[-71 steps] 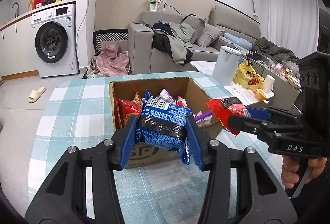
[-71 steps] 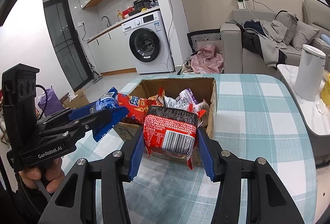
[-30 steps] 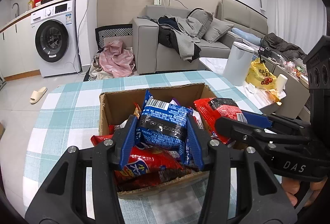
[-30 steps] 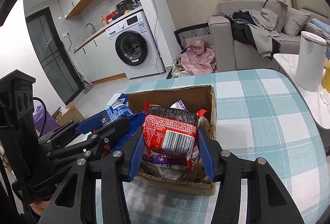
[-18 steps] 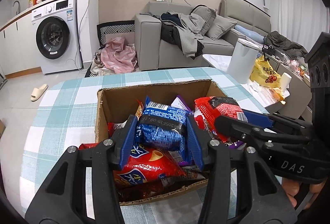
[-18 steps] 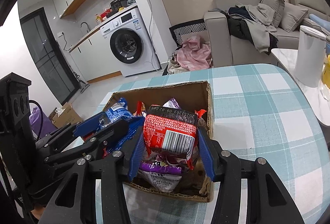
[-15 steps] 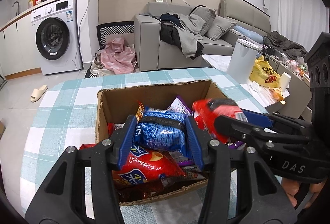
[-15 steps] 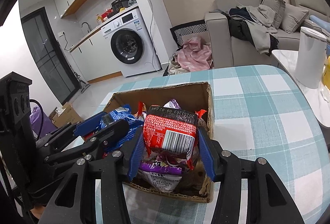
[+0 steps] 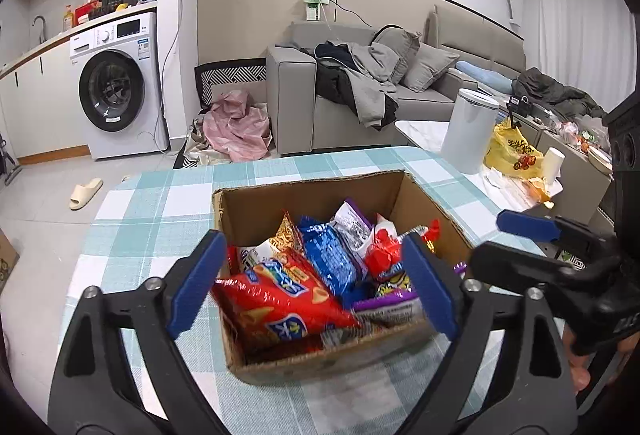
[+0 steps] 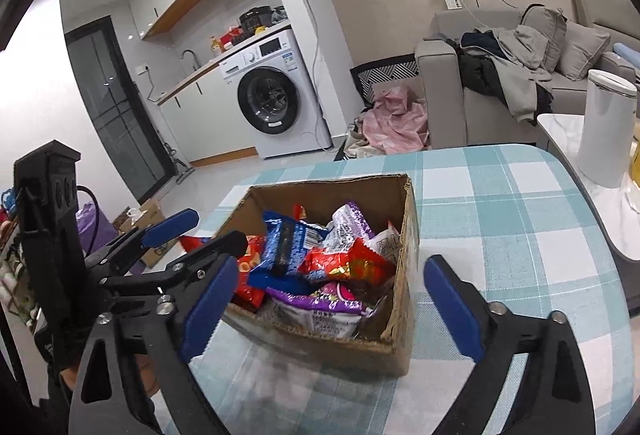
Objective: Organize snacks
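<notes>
Both the left gripper (image 9: 312, 279) and right gripper (image 10: 334, 309) hang open and empty over the cardboard box (image 10: 408, 235), whose snack packets (image 9: 332, 261) lie loosely heaped, judged simply dropped in.

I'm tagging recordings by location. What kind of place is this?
Most likely a small home: an open living room joined to a kitchen and laundry corner. A washing machine stands under a counter, a grey sofa holds piled clothes, and a checked tablecloth covers the table.

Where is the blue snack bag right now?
In both wrist views the blue snack bag lies inside the cardboard box, near the middle, between the red chip bag and the red packet.
</notes>
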{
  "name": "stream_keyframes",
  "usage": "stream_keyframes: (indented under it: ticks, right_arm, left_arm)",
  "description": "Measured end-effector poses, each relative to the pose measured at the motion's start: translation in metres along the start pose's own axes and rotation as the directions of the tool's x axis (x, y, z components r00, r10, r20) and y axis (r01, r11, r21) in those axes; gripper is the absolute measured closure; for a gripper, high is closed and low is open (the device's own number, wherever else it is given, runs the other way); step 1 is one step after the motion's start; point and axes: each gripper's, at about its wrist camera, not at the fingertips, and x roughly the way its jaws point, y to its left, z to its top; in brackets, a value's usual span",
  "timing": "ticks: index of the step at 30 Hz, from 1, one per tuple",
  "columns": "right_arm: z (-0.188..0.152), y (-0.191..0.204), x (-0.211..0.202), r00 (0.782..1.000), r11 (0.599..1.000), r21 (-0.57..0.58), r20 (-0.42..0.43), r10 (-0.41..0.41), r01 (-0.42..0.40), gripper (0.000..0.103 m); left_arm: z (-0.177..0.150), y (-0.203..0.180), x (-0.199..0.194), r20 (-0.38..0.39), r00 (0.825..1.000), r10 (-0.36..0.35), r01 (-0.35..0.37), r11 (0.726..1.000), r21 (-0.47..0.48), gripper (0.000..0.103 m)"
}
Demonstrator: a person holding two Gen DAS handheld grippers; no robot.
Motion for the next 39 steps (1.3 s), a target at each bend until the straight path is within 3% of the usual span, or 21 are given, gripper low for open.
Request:
stream_keyframes:
  ticks: [2, 11, 21, 27, 39]
  right_arm:
    - [-0.003, 0.002, -0.006, 1.000, 1.000, -0.009, 0.006, 0.009, -0.009, 0.001]
    - [-0.027, 0.018, -0.029, 0.997, 0.994, -0.103, 0.065, 0.031, -0.025, 0.001]
    - [-0.055, 0.018, -0.040, 0.990, 0.992, -0.121, 0.134, 0.036, -0.019, 0.000]
    - [-0.070, 0.016, -0.045, 0.986, 0.992, -0.122, 0.164, 0.036, -0.016, 0.000]
    - [-0.094, 0.014, -0.041, 0.979, 0.986, -0.157, 0.201, -0.018, 0.050, 0.000]
  left_arm:
    - [-0.004, 0.000, -0.010, 0.014, 1.000, 0.002, -0.002, 1.000, 0.003, 0.001]
    - [-0.031, 0.000, -0.052, 0.041, 0.999, -0.003, 0.003, 1.000, 0.002, 0.001]
    - [-0.068, 0.015, -0.086, 0.092, 0.996, 0.024, -0.021, 0.999, -0.036, 0.001]
    - [-0.089, 0.024, -0.094, 0.125, 0.991, 0.042, -0.033, 0.997, -0.075, 0.001]
    - [-0.118, 0.026, -0.088, 0.133, 0.987, 0.096, -0.088, 0.994, -0.064, 0.001]
